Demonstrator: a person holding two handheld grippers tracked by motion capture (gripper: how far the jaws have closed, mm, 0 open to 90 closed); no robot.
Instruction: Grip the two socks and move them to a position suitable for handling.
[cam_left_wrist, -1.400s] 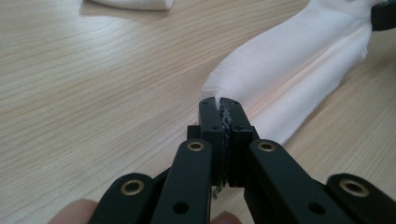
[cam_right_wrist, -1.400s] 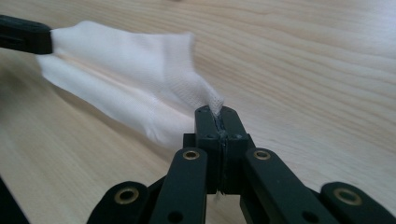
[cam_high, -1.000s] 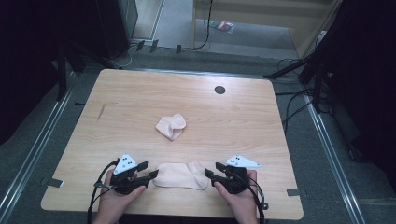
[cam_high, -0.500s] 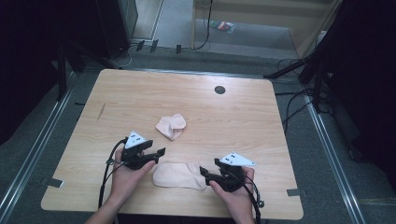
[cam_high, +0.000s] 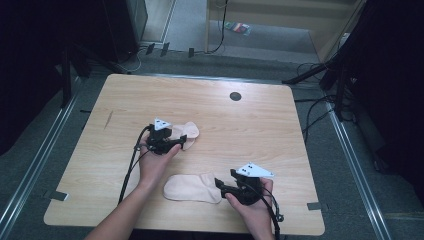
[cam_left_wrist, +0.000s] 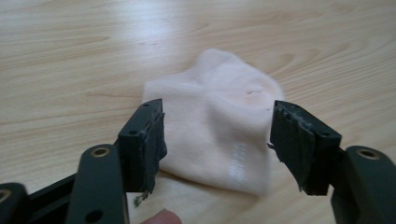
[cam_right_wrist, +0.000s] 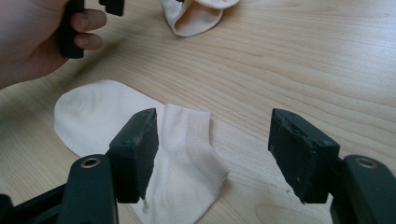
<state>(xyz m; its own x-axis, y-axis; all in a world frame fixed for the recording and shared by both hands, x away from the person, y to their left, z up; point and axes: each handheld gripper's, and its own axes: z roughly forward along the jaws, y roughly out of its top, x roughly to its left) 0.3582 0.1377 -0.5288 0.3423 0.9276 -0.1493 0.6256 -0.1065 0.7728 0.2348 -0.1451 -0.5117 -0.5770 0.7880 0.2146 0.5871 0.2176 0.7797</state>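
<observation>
Jaws on the left gripper (cam_left_wrist: 217, 144) stand apart with nothing pinched; they've just been opening, and the crumpled sock (cam_left_wrist: 212, 135) sits right between and just past the tips, untouched as far as I can tell. So for the left hand the sock is dead ahead, bunched into a lump with no real long axis, and closing in a bit further looks like all it'd take. In the high view that left gripper (cam_high: 172, 141) is parked at the crumpled sock (cam_high: 187, 135), on the side nearer the person, pointing toward it. Taking the crumpled sock as the landmark: the flat sock (cam_high: 192, 188) lies nearer the person and a little to the right, well apart from it, with its long axis running left to right along the table's near edge. The right gripper (cam_high: 224, 186) is at the right end of the flat sock, its jaws also spread after just opening, gripping nothing. From its own camera the right gripper (cam_right_wrist: 212, 149) straddles the cuff end of the flat sock (cam_right_wrist: 140, 135), the fabric lying under the left jaw and stretching off to the left, toe end farthest away. The table (cam_high: 260, 130) is otherwise bare wood around the crumpled sock. My guess is the left hand grabs the lump next, since it's far nearer than the right.
</observation>
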